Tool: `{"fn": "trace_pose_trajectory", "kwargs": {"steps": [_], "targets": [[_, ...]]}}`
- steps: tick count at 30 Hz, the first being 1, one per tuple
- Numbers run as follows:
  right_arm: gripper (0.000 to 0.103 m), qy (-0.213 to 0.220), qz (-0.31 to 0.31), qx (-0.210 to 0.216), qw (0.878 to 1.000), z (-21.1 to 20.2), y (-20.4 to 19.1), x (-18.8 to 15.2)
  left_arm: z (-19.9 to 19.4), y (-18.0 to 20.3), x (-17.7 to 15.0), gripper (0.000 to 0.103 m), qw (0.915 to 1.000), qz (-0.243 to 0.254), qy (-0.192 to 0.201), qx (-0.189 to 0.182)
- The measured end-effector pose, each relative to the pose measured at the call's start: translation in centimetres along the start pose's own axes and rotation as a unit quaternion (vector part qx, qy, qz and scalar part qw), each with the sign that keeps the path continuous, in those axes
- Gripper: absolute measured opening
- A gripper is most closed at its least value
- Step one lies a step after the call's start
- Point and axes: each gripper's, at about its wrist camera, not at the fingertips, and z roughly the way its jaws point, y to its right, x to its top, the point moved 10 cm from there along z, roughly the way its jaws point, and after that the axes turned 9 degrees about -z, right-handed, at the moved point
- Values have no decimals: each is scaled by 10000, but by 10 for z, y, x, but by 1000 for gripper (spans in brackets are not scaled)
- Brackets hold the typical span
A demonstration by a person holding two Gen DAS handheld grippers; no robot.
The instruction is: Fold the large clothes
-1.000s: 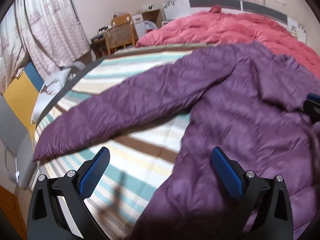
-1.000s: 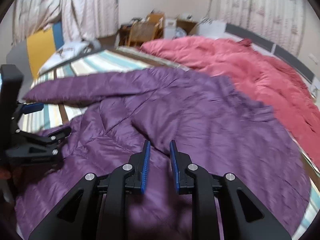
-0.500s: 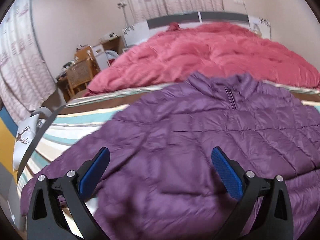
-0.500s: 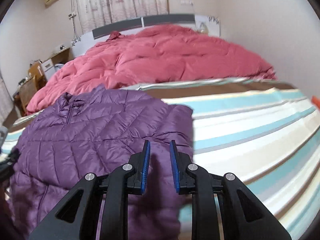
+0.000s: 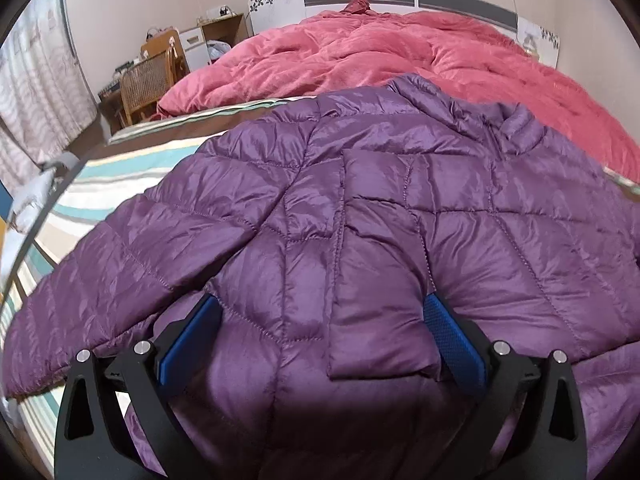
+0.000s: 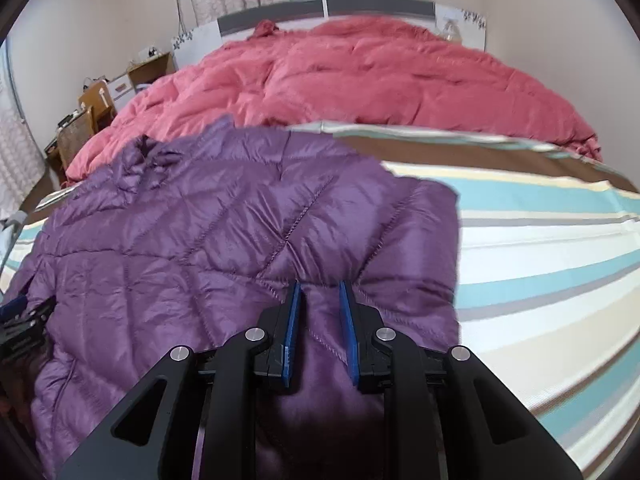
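A purple quilted down jacket [image 5: 360, 208] lies spread on the striped bedspread [image 5: 100, 184], collar toward the headboard. One sleeve is folded over its front, the other stretches out to the left. My left gripper [image 5: 320, 320] is open, its blue pads [image 5: 452, 336] straddling the jacket's lower part near the folded sleeve's cuff. In the right wrist view the jacket [image 6: 180, 232] fills the left half. My right gripper [image 6: 320, 300] is shut on a fold of the jacket's fabric near its right side. The left gripper shows at the left edge of the right wrist view [image 6: 20, 324].
A pink duvet [image 5: 400, 52] is heaped at the head of the bed, just behind the jacket's collar. Wicker chairs [image 5: 148, 80] and a small cabinet stand left of the bed. The striped bedspread [image 6: 540, 240] lies to the right of the jacket.
Both grippers have moved lower and closer onto the jacket. The left gripper now straddles its lower front, and the right gripper now pinches fabric between its pads.
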Motion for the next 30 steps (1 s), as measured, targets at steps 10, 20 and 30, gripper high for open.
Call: {"fn": "trace_pose_trajectory", "kwargs": {"steps": [10, 20, 30], "targets": [[20, 47, -262, -140, 9995, -34, -4, -32, -34, -74, 3, 101, 9953, -739, 121, -616], [20, -107, -499, -461, 9976, -19, -9, -37, -49, -248, -15, 101, 9726, -2289, 343, 199], [20, 593, -318, -599, 9959, -48, -2, -30, -42, -376, -90, 79, 9096, -4061, 213, 850]]}}
